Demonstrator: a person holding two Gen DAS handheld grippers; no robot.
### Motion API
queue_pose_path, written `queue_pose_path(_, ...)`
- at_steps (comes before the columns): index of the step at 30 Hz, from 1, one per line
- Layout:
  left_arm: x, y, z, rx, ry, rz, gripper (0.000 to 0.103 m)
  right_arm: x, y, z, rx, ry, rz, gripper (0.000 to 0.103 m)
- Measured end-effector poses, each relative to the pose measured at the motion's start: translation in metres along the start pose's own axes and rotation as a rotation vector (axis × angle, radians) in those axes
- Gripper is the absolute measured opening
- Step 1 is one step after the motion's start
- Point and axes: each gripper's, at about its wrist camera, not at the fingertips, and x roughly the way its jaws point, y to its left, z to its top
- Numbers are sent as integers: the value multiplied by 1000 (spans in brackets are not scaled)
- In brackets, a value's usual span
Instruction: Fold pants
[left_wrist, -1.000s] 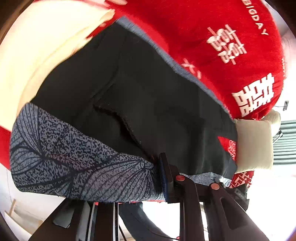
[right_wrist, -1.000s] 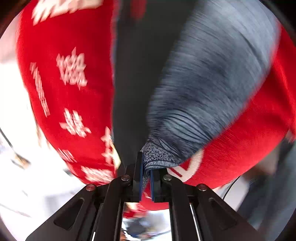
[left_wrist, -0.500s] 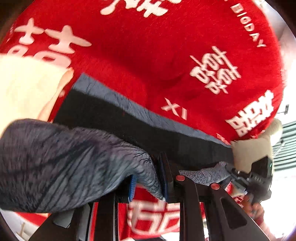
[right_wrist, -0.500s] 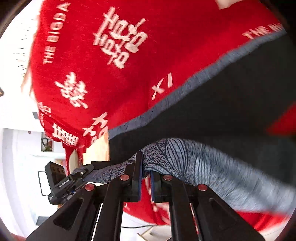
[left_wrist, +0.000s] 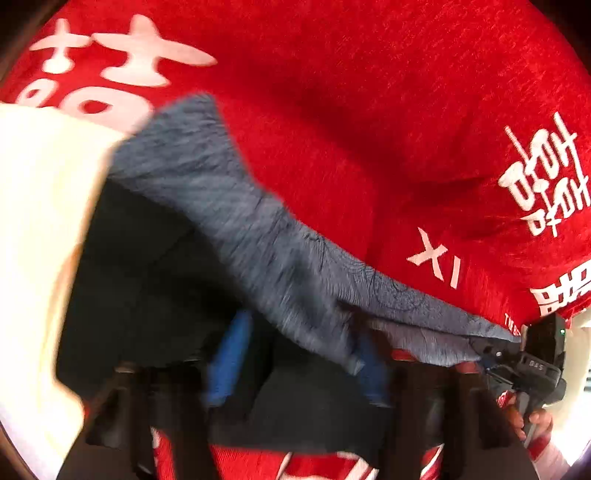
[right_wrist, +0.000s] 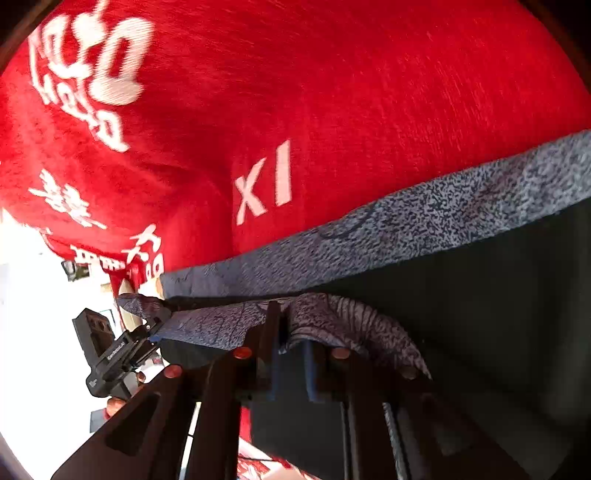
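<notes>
The left gripper (left_wrist: 299, 354) shows blurred in the left wrist view, its blue pads spread apart, with the grey patterned edge of the pants (left_wrist: 236, 236) draped across the gap; nothing shows it pinched. The pants lie on a red blanket (left_wrist: 369, 110) with white lettering, beside a cream cloth (left_wrist: 37, 240).

In the right wrist view the right gripper (right_wrist: 291, 332) has its jaws slightly parted, with a fold of the pants (right_wrist: 424, 221) lying between the tips; the left gripper (right_wrist: 147, 332), off to the left, touches the same hem.
</notes>
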Motion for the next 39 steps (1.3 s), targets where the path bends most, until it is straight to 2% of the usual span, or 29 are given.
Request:
queue_pose_path(1,-16,0,-6,7,-46,28,82,-8,9,-3,-36,-15,-20,37)
queue_pose_path(2,-24,-1,-10,26,-61,45,82,-16,18,-5,-69,-31,-33,53)
queue_pose_path(3,-29,-3,-12,43,-64,57,82,-24,28,-9,-100,-51,-41,58)
queue_pose_path(5,-32,-6,-13,69,-79,87,82,-34,50,-18,-175,-81,-54,59)
queue_pose_path(7,-19,-9,-10,84,-74,130,82,-33,70,-29,-260,-58,-72,57)
queue_pose_path(9,3,-12,-4,78,-73,169,82,-13,84,-37,-336,-12,-128,53)
queue_pose_path(10,13,-14,-2,74,-72,198,82,-2,86,-38,-362,4,-165,52)
queue_pose_path(12,29,-14,1,84,-87,293,82,28,81,-31,-411,24,-295,52)
queue_pose_path(13,33,-17,1,101,-98,325,82,41,73,-23,-410,23,-379,48)
queue_pose_path(14,35,-19,0,116,-99,344,82,43,68,-17,-391,13,-368,44)
queue_pose_path(16,32,-25,-5,145,-97,362,82,32,65,-9,-340,-34,-289,44)
queue_pose_path(18,25,-30,-13,159,-79,339,82,16,61,-8,-287,-62,-215,45)
queue_pose_path(20,14,-40,-27,171,-67,303,82,-5,57,-17,-265,-105,-160,56)
queue_pose_path(22,9,-56,-44,202,-37,270,82,-23,55,-32,-270,-142,-143,65)
queue_pose_path(25,12,-84,-79,287,33,226,82,-52,42,-63,-241,-188,-137,67)
queue_pose_path(27,16,-102,-102,342,70,198,82,-74,31,-87,-205,-231,-140,67)
queue_pose_path(32,30,-151,-161,454,165,72,82,-120,-12,-155,-104,-325,-172,71)
queue_pose_path(36,37,-187,-199,561,194,24,82,-147,-61,-230,27,-390,-176,71)
queue_pose_path(39,33,-204,-225,618,198,-29,82,-156,-90,-278,95,-421,-211,72)
